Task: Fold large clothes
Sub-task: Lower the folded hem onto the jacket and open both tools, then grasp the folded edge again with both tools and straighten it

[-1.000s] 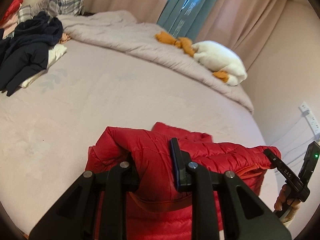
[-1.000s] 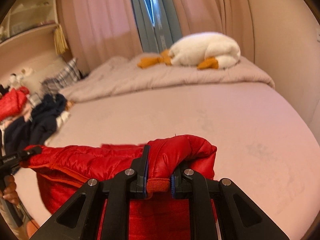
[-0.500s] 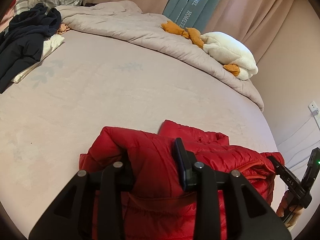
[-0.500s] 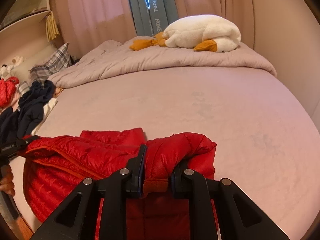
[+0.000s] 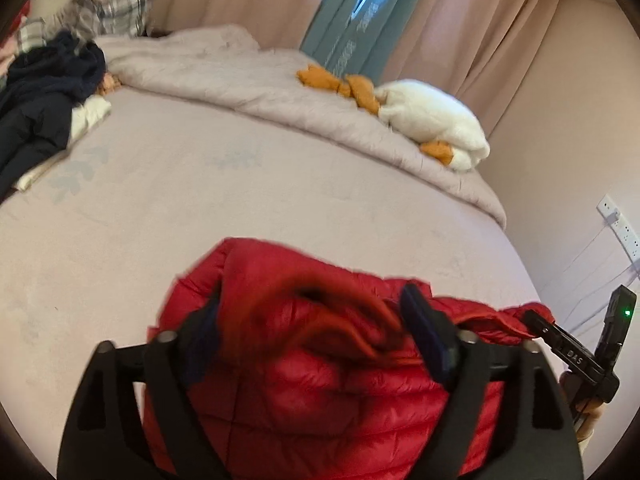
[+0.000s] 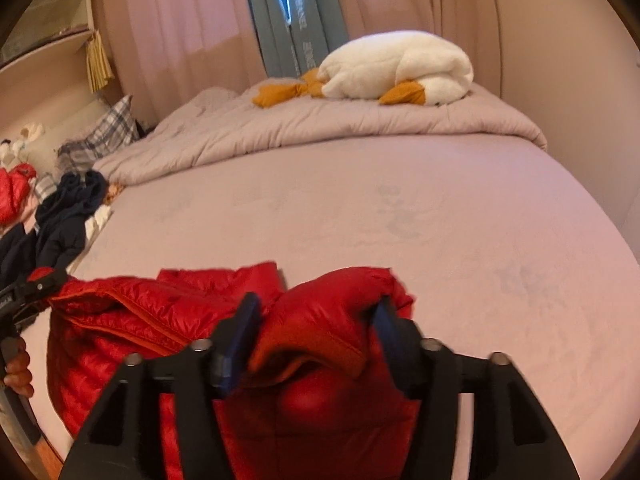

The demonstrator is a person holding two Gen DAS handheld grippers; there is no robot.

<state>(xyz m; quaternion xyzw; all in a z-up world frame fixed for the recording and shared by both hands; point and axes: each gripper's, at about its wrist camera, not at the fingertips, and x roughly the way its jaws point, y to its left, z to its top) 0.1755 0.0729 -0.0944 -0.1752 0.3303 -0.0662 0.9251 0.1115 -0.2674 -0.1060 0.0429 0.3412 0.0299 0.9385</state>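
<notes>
Red quilted fabric: puffer jacket (image 5: 320, 380), bunched between and below the fingers of both tools, lying on the near part of the bed.
Left gripper (image 5: 312, 324): fingers spread wide, fabric loose and blurred between them, no visible pinch.
Left gripper pads: dark blue, right-hand one (image 5: 424, 336) just beside a raised fold, left-hand one partly hidden behind the jacket.
Right gripper (image 6: 314, 320): fingers parted, a puffed cuff-like fold sitting in the gap, apparently touching both pads but not squeezed.
Seen from the right wrist: jacket (image 6: 168, 320) spreading left of the tool, orange-lined zip edge running across it, the other tool's black tip at its far left corner.
Seen from the left wrist: other tool at the far right edge, green light lit, black tip at the jacket's right corner.
Just ahead of both tools: pinkish bedsheet (image 5: 180, 200), bare and smooth, faint leaf prints.
Further ahead: grey duvet (image 6: 320, 128) pushed along the far side.
On the duvet: white plush goose (image 6: 400, 68) with orange feet.
Far left of the tools: dark navy clothes (image 5: 44, 92) in a heap, plaid pillow (image 5: 120, 8) behind.
Beyond the bed: pink curtains (image 6: 180, 32), teal panel in the middle.
</notes>
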